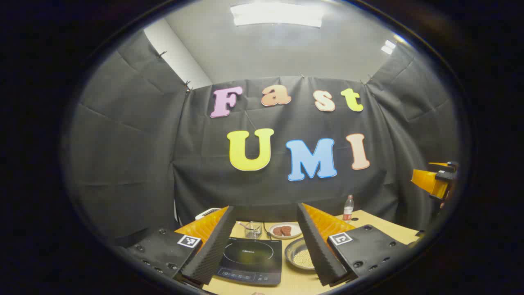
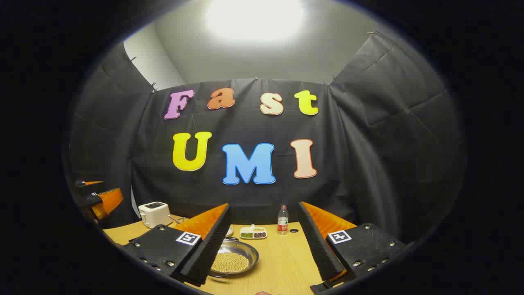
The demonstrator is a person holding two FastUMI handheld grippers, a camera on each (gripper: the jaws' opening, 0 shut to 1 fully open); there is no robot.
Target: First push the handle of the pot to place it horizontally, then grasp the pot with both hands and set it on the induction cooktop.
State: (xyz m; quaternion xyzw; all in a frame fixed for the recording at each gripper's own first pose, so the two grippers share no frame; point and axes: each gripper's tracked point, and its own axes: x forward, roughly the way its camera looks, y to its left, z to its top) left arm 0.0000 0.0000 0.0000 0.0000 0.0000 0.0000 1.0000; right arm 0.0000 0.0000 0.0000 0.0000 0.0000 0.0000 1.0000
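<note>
A: Item: left tool (image 1: 266,246), jaws wide apart, empty, raised above the induction cooktop (image 1: 251,260). Right tool (image 2: 264,248), likewise spread, empty, over the table (image 2: 286,262).

B: The pot (image 2: 233,259)?

A: Shallow, holding pale grains, on the table beside the cooktop; handle not discernible.

B: Risks?

A: Probably spilled grains if pushed hard or lifted unevenly.

B: Writing?

A: Cooktop logo, bottle (image 2: 282,219) label: too small to read.

Left gripper (image 1: 264,250) held above the worktop (image 1: 380,225), fingers wide apart. Between them, below: induction cooktop (image 1: 251,260). Just right of it, the pot (image 1: 301,254) of pale grains, partly behind the right finger. Farther ahead: glass jar (image 1: 254,229), plate (image 1: 285,230), bottle (image 1: 348,208). Other gripper (image 1: 436,180) far right.
</note>
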